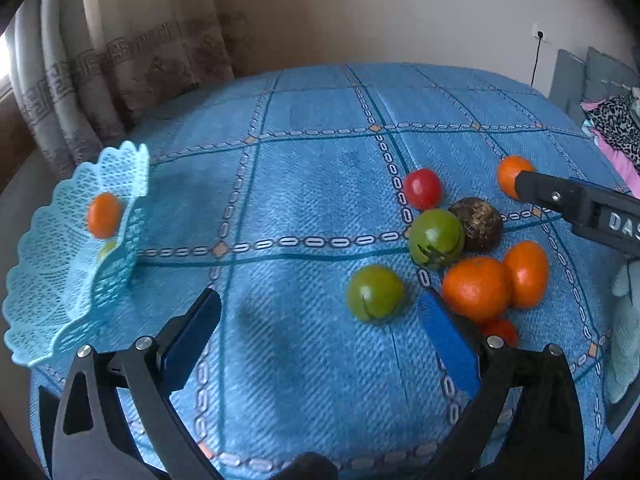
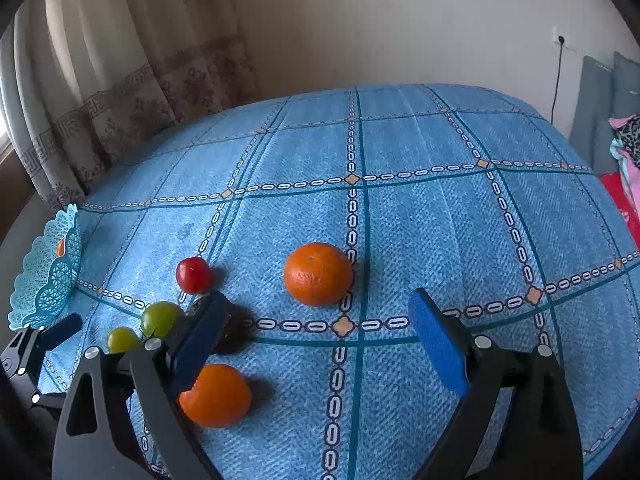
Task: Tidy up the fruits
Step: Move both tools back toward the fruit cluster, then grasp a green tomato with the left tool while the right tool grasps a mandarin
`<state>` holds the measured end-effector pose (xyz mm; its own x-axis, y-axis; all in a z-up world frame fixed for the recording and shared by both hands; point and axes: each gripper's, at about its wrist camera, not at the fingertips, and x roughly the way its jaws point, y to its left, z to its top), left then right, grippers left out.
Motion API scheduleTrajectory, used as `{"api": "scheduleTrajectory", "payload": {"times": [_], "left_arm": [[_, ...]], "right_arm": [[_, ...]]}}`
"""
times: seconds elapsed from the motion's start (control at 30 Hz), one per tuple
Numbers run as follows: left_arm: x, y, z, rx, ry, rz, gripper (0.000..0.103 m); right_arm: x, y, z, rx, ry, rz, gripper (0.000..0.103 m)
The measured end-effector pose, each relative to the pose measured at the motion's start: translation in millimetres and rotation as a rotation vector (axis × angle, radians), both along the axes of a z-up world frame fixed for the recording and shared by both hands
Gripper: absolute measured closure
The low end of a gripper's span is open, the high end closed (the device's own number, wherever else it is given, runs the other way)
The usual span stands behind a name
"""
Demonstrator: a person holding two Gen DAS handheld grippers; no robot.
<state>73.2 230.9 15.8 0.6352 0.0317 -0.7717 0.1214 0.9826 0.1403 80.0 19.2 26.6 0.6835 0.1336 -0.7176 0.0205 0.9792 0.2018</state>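
Left gripper (image 1: 320,312) hanging wide open and empty at lower centre, right gripper (image 2: 320,320) gaping wide below an orange (image 2: 318,274) at centre, basket (image 1: 60,280) sitting at left edge of tabletop (image 1: 312,184), holding one orange fruit (image 1: 104,215)

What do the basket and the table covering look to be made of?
The basket looks like moulded plastic, light blue and semi-matte: a rigid openwork lattice with a scalloped rim that holds its shape. The table covering is probably wipeable vinyl or oilcloth, though coated fabric is possible: its weave and chain-link grid look printed, it lies smooth, and it shows a faint sheen.
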Motion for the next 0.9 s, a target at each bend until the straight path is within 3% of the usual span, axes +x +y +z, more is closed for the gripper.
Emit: {"api": "scheduleTrajectory", "payload": {"times": [0.23,0.6,0.67,0.73,0.8,0.87,0.9], "left_arm": [[10.0,8.4,-7.2,-0.079,0.03,0.027,0.003],[8.7,8.0,-8.5,-0.075,0.029,0.02,0.003],[8.9,8.2,-8.4,-0.078,0.026,0.015,0.004],[6.4,8.0,-8.2,-0.081,0.018,0.007,0.008],[1.7,4.5,-7.2,-0.07,0.001,-0.008,0.018],[-2.2,0.7,-6.3,-0.067,-0.009,-0.031,0.032],[-3.8,-1.1,-6.3,-0.067,-0.011,-0.045,0.035]], "right_arm": [[2.4,-0.1,-4.6,-0.009,0.003,0.011,0.012],[15.6,4.5,-8.7,-0.055,0.011,-0.004,0.012],[22.5,8.3,-8.9,-0.08,0.018,-0.001,0.018],[30.8,12.0,-11.0,-0.089,0.04,0.012,0.036],[39.8,13.0,-15.9,-0.079,0.067,0.026,0.048],[42.0,16.0,-18.5,-0.105,0.056,0.014,0.051],[42.0,16.4,-19.5,-0.12,0.052,0.011,0.055]]}}
